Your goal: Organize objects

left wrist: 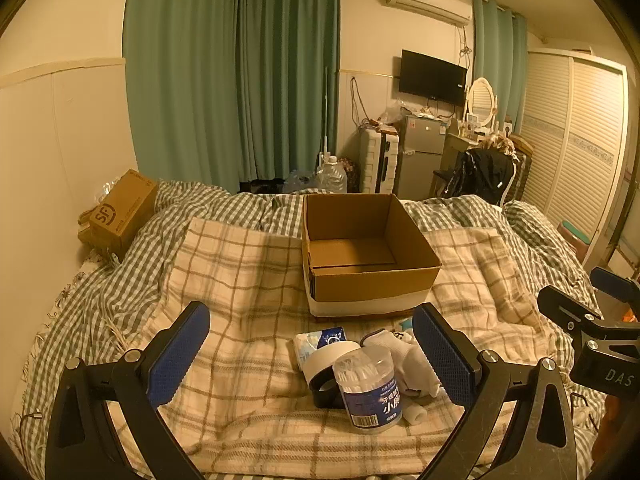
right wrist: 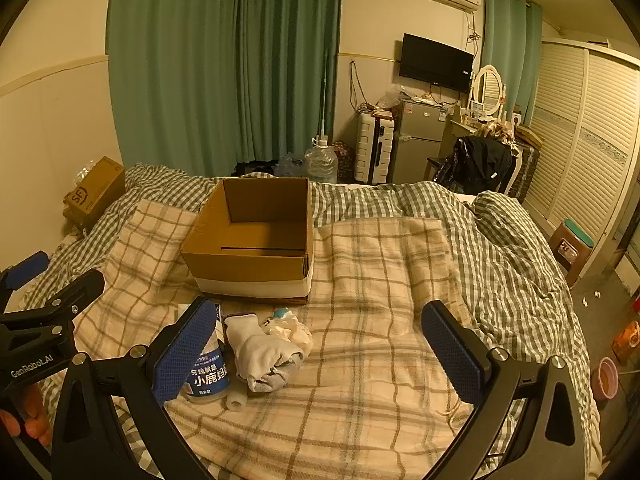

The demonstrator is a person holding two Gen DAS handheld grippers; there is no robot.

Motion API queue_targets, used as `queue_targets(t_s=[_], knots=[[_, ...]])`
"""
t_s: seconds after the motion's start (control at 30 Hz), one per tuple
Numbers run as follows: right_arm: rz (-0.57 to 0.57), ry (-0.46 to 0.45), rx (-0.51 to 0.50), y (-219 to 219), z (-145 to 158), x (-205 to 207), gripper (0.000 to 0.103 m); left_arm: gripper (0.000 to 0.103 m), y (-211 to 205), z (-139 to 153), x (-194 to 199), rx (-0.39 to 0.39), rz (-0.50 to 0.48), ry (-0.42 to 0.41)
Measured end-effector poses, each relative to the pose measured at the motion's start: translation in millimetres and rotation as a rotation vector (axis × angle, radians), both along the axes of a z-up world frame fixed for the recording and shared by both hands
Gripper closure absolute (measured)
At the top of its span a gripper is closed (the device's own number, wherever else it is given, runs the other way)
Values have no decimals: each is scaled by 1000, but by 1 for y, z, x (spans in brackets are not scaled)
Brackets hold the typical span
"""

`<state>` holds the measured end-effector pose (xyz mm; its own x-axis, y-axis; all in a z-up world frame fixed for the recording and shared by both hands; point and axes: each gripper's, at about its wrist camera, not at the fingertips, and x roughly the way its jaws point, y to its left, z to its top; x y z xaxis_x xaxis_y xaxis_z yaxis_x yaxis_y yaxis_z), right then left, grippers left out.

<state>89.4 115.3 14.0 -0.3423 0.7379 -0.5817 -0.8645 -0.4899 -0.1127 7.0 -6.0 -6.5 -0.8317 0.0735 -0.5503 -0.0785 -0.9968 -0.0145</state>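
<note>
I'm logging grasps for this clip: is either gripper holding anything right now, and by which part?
Nothing is held. The left gripper and right gripper both hover with jaws wide open above the blanket, touching no item.

The left claw (left wrist: 310,354) is showing black angular arms carrying blue, finely dimpled rectangular pads (left wrist: 179,354), with round silver screws sitting at the joints. The right claw (right wrist: 320,354) is wearing the same black frame, blue textured pads (right wrist: 452,354) and silver screws. White lettering reading "GenRobot.AI" is running along the left unit's black body, and bare fingertips (right wrist: 30,420) are showing beneath it.
</note>
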Motion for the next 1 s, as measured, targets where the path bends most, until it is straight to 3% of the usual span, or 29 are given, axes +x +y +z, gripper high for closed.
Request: queue_targets(t_s=[1.0], knots=[[-13,3,-4,-1,-1,-2,0,0,-3,0,-3,6,-57,-17]])
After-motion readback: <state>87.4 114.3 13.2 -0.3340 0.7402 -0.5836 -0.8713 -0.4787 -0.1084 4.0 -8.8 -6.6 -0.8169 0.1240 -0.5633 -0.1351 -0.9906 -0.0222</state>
